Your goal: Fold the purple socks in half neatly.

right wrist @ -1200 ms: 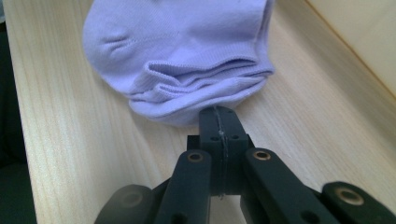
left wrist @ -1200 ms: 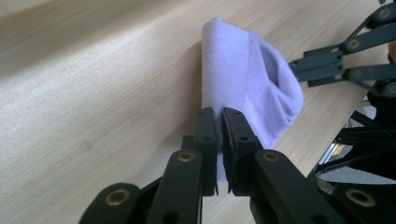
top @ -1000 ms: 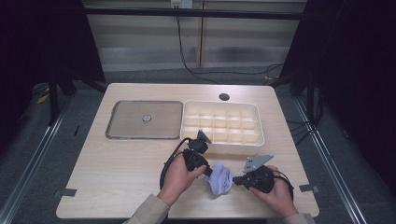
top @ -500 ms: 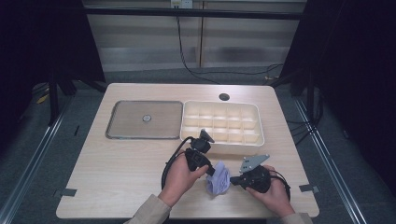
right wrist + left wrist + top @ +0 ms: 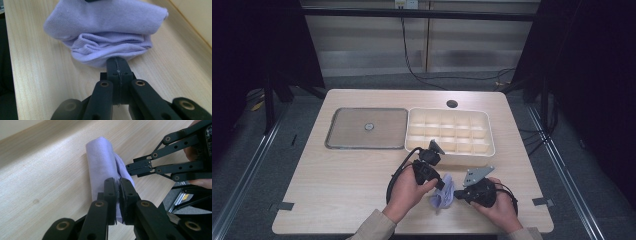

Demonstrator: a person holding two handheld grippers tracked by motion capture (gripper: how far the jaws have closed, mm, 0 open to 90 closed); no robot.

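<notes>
Barely any change since a second ago: both hands and the cloth (image 5: pixel 443 194) in nearly the same spot near the front edge of the table (image 5: pixel 337 180), the cloth perhaps bunched a touch tighter between the grippers.

Lilac cloth, folded into a soft roll, lying on the pale wood in front of the white divided tray (image 5: pixel 451 131). Left gripper (image 5: pixel 440 183) reaching in from the left, jaws clamped together on one end of the cloth (image 5: pixel 105 167), fabric pinched between the pads. Right gripper (image 5: pixel 458 195) coming in from the right, jaws pressed fully together on the edge of the opposite end (image 5: pixel 107 32), layers of fabric bulging just above the tips. Left gripper (image 5: pixel 117 192) and right gripper (image 5: pixel 130 168) close together in the left gripper view, almost meeting across the cloth.

Further back on the table, a flat grey metal tray (image 5: pixel 367 128) to the left of the white one, touching or just beside it. Small dark hole (image 5: pixel 452 103) near the table's far edge.
</notes>
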